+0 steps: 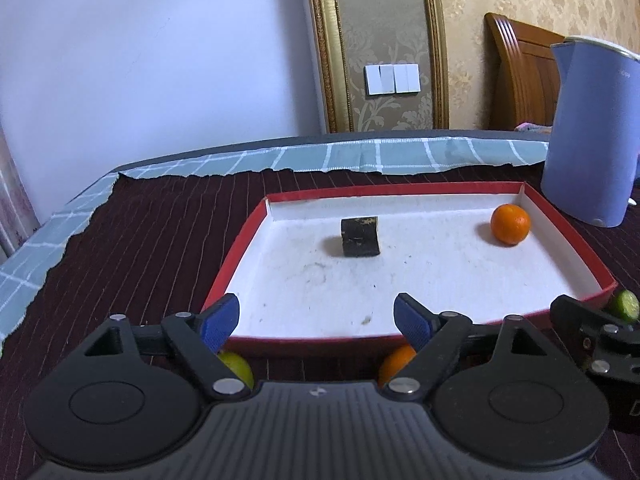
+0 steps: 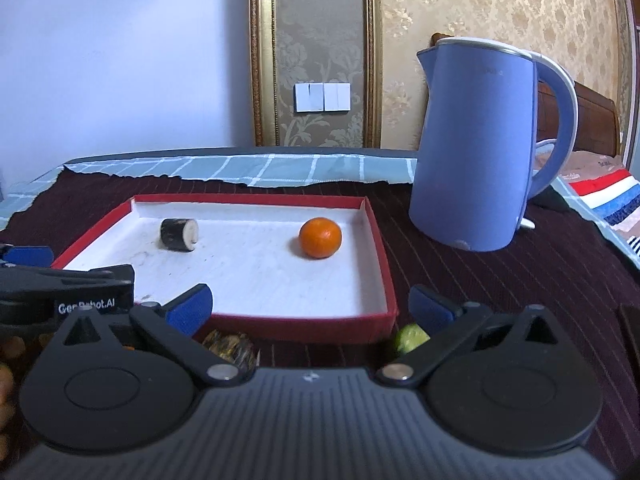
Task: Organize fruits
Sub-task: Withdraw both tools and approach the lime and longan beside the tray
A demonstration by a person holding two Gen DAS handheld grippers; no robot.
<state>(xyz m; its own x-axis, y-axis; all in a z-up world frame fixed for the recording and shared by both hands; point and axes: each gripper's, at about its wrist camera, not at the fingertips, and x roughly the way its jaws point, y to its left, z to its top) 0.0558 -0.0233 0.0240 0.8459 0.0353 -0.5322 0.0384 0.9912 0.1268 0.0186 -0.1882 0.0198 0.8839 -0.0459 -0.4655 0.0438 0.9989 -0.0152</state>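
1. Both tongs hang released and empty at the near rim of the red tray (image 1: 236, 258): left tongs (image 1: 316, 322), right tongs (image 2: 310, 310)
2. Inside the tray sit an orange (image 2: 320, 237) and a dark log piece (image 2: 179, 234)
3. Outside, just beneath my left tongs, lie a yellow fruit (image 1: 239, 366) and a second orange (image 1: 394, 362)
4. A lime (image 2: 410, 337) lies under my right tongs, the nearer hand; I judge it next

A table (image 2: 520, 280) carried a dark striped cloth (image 1: 152, 232) over a checked one (image 1: 360, 156). On it stood a red tray (image 2: 384, 272) and a blue kettle (image 2: 472, 144). A lime (image 2: 410, 336) lay beside the tray.
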